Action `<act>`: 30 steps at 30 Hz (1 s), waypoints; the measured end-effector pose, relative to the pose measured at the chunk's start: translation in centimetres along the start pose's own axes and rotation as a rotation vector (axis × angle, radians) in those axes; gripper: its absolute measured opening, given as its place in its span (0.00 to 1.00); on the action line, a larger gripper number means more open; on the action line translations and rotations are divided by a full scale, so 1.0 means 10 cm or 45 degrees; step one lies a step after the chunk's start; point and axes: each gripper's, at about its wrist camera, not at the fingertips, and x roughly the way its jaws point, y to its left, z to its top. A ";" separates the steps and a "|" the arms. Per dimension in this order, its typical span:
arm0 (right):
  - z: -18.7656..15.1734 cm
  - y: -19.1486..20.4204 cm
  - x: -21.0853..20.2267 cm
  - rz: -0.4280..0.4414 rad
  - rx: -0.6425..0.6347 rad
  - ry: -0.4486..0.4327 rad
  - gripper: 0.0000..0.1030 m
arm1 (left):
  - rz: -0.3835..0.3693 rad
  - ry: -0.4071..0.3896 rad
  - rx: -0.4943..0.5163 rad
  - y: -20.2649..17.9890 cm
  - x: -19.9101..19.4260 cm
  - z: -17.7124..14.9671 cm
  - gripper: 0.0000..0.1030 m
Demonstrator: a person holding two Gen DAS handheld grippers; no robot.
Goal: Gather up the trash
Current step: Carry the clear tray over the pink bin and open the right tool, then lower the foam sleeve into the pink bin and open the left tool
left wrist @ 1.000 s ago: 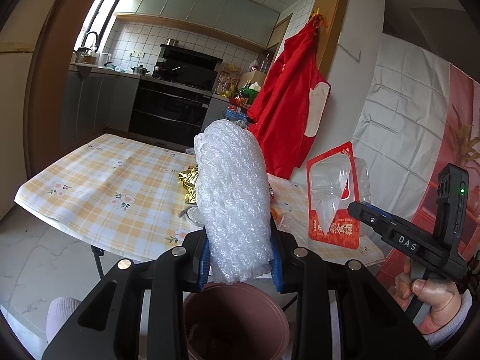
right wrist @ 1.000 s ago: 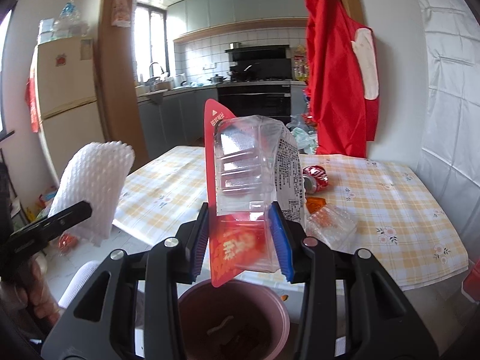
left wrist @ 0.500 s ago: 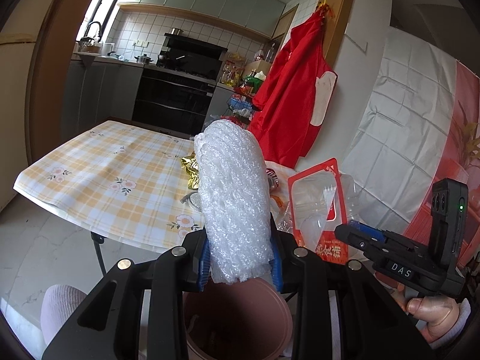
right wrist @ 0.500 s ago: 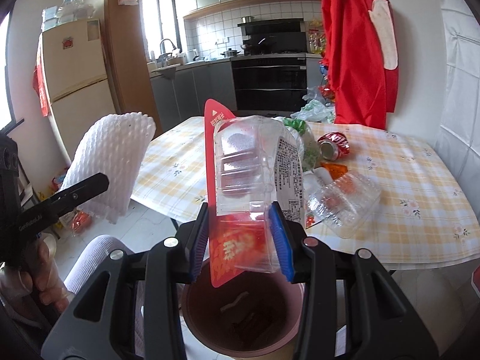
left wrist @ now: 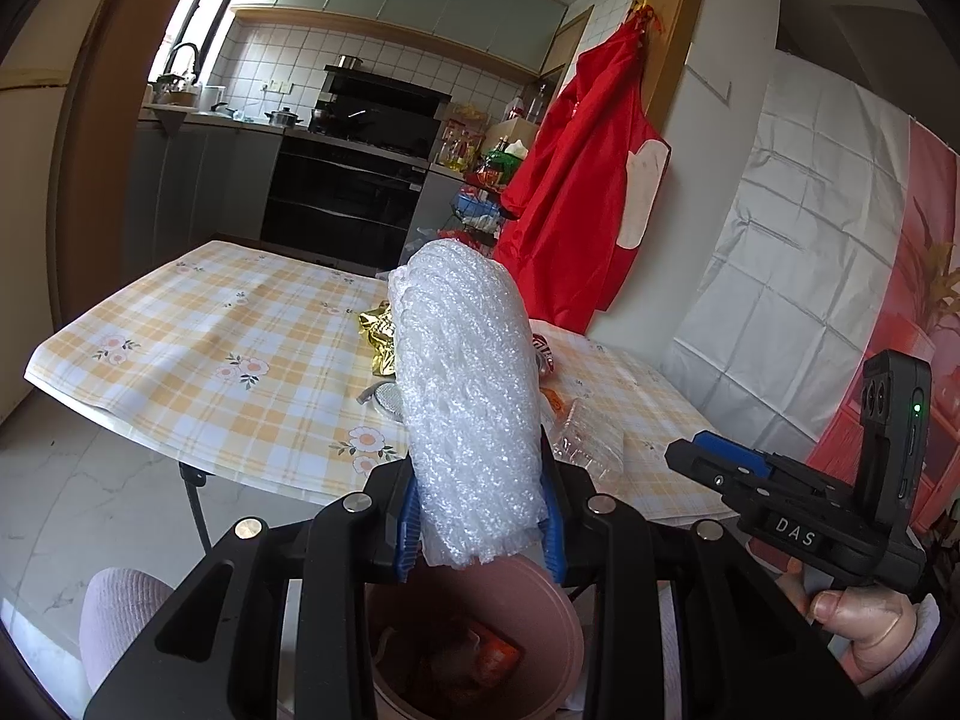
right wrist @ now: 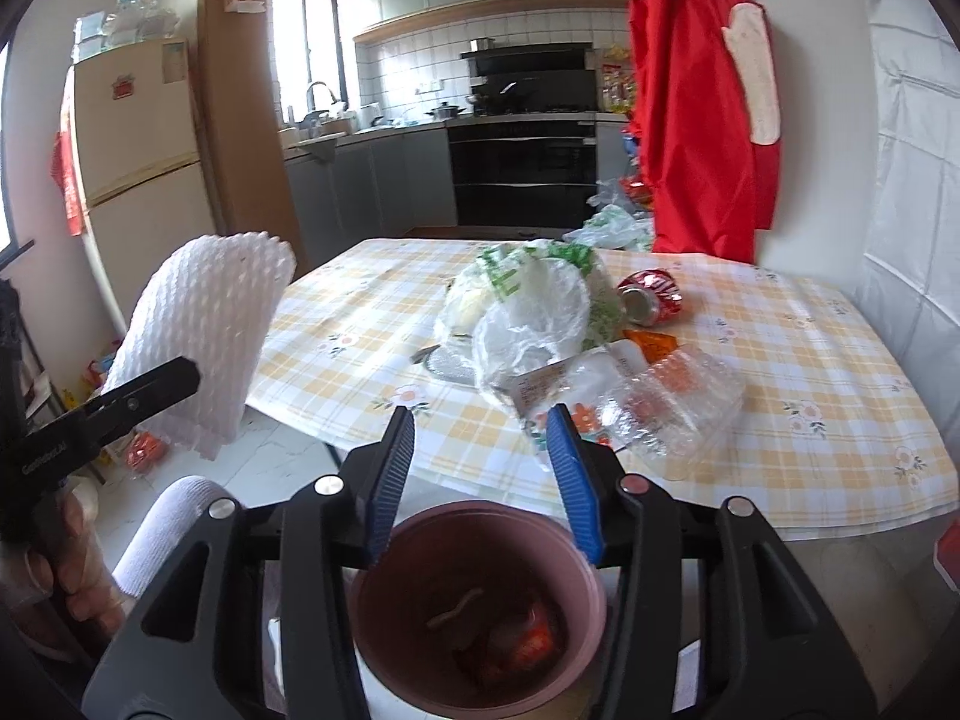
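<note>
Near the checked table (right wrist: 780, 360), the pink bin (right wrist: 480, 606) sits below both grippers. The left gripper (left wrist: 480, 528) clamps a white foam net (left wrist: 468, 396) upright over it. Only the right view shows the right gripper (right wrist: 483, 468), its jaws just opened and nothing between them, with a red packet (right wrist: 528, 642) in the bin.

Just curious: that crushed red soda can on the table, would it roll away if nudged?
The red can lies on its side, so it might roll, though its dents would likely stop it soon. Crushed, it probably weighs little and should slide easily on the checked tablecloth.
</note>
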 end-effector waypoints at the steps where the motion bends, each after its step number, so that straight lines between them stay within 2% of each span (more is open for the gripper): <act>1: 0.00 -0.01 0.00 -0.015 0.006 -0.005 0.48 | -0.001 0.004 0.002 -0.01 0.01 -0.01 0.30; 8: 0.01 -0.16 -0.06 -0.117 0.065 -0.041 0.53 | -0.024 0.034 0.032 -0.07 0.06 -0.04 0.30; 18: 0.00 -0.27 -0.08 -0.152 0.109 -0.074 0.54 | -0.070 0.096 0.120 -0.24 0.21 -0.06 0.31; 21: 0.00 -0.30 -0.07 -0.154 0.119 -0.073 0.54 | -0.106 0.129 0.139 -0.29 0.34 -0.08 0.43; 22: -0.01 -0.30 -0.07 -0.155 0.121 -0.072 0.54 | -0.103 0.149 0.137 -0.29 0.39 -0.09 0.54; 23: -0.01 -0.31 -0.08 -0.155 0.123 -0.073 0.54 | -0.094 0.158 0.133 -0.29 0.42 -0.11 0.58; 26: -0.01 -0.34 -0.08 -0.162 0.124 -0.075 0.54 | -0.068 0.171 0.100 -0.23 0.45 -0.15 0.62; 30: -0.03 -0.35 -0.08 -0.162 0.134 -0.068 0.54 | -0.033 0.142 0.052 -0.13 0.41 -0.14 0.65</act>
